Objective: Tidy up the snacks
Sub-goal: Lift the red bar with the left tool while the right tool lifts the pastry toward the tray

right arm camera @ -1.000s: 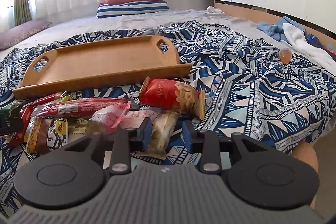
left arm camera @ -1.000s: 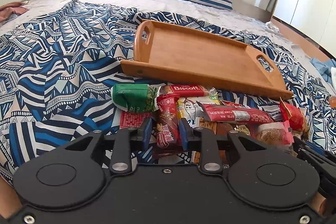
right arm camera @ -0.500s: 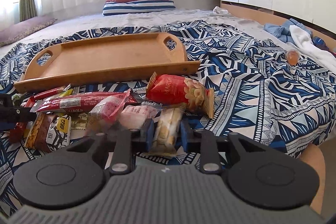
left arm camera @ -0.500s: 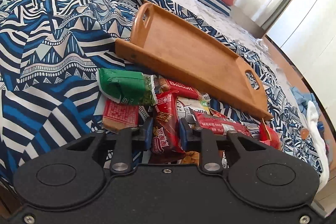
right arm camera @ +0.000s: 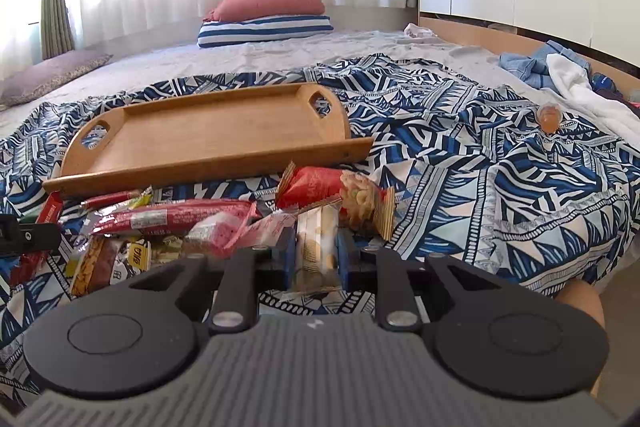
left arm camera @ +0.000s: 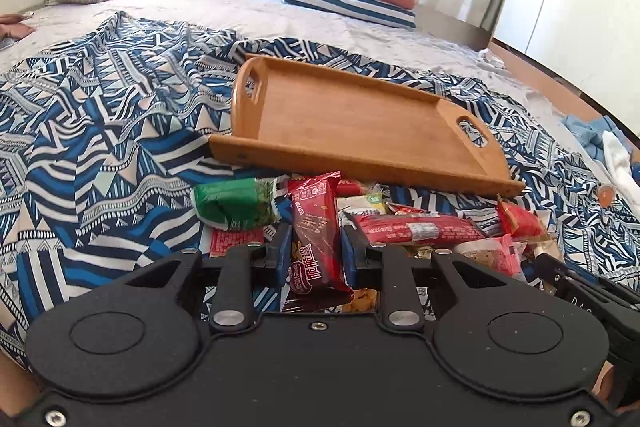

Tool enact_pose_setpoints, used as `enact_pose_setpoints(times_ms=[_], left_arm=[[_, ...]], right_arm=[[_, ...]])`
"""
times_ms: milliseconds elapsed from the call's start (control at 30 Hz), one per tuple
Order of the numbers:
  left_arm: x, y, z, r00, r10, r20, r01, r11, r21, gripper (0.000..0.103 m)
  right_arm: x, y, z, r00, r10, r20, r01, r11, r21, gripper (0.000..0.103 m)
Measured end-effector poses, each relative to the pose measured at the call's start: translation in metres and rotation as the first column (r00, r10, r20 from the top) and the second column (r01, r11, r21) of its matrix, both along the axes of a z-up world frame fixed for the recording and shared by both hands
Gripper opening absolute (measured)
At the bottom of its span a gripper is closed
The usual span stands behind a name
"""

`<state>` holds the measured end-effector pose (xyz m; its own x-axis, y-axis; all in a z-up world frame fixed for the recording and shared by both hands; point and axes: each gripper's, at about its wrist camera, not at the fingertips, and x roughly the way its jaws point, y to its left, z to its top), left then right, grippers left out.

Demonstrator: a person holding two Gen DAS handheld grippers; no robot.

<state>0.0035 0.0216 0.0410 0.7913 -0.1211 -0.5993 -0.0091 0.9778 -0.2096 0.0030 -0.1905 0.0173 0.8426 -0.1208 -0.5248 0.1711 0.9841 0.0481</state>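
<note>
A pile of snack packets lies on the patterned blanket in front of an empty wooden tray (left arm camera: 352, 123), which also shows in the right wrist view (right arm camera: 208, 139). My left gripper (left arm camera: 316, 251) is shut on a dark red wafer packet (left arm camera: 316, 227) and holds it lifted above the pile. My right gripper (right arm camera: 316, 253) is shut on a clear cracker packet (right arm camera: 316, 247), raised off the blanket. A green packet (left arm camera: 232, 203), a long red bar (left arm camera: 416, 229) and a red nut bag (right arm camera: 332, 187) lie in the pile.
The blue and white blanket (left arm camera: 100, 147) covers the bed. Striped and red pillows (right arm camera: 264, 15) lie at the far end. Clothes (right arm camera: 560, 71) and a small orange bottle (right arm camera: 549, 115) lie at the right edge, by a wardrobe.
Both grippers closed on their packets and lifted them: the left raised the red wafer packet, the right took the cracker packet off the blanket.
</note>
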Motion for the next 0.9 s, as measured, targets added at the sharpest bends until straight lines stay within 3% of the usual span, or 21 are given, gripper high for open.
enact_pose_setpoints(times_ms=[300, 433, 567, 733, 900], left_arm=[[0.016, -0.005, 0.025, 0.999, -0.032, 0.020, 0.032, 0.999, 0.013, 0.024], [0.038, -0.009, 0.036, 0.998, -0.061, -0.002, 0.061, 0.998, -0.024, 0.024], [0.060, -0.016, 0.050, 0.997, -0.081, -0.002, 0.081, 0.997, -0.002, 0.024], [0.097, -0.023, 0.067, 0.989, -0.144, -0.038, 0.140, 0.987, -0.080, 0.024], [0.136, -0.037, 0.076, 0.983, -0.168, -0.070, 0.162, 0.983, -0.092, 0.024]], right_arm=[[0.005, -0.005, 0.022, 0.998, 0.042, 0.054, -0.043, 0.999, 0.021, 0.025], [0.021, -0.014, 0.033, 0.995, 0.068, 0.070, -0.073, 0.995, 0.070, 0.025], [0.047, -0.029, 0.045, 0.994, 0.085, 0.076, -0.094, 0.986, 0.137, 0.025], [0.086, -0.045, 0.059, 0.991, 0.116, 0.067, -0.127, 0.974, 0.186, 0.025], [0.128, -0.054, 0.069, 0.981, 0.189, 0.050, -0.195, 0.956, 0.220, 0.025]])
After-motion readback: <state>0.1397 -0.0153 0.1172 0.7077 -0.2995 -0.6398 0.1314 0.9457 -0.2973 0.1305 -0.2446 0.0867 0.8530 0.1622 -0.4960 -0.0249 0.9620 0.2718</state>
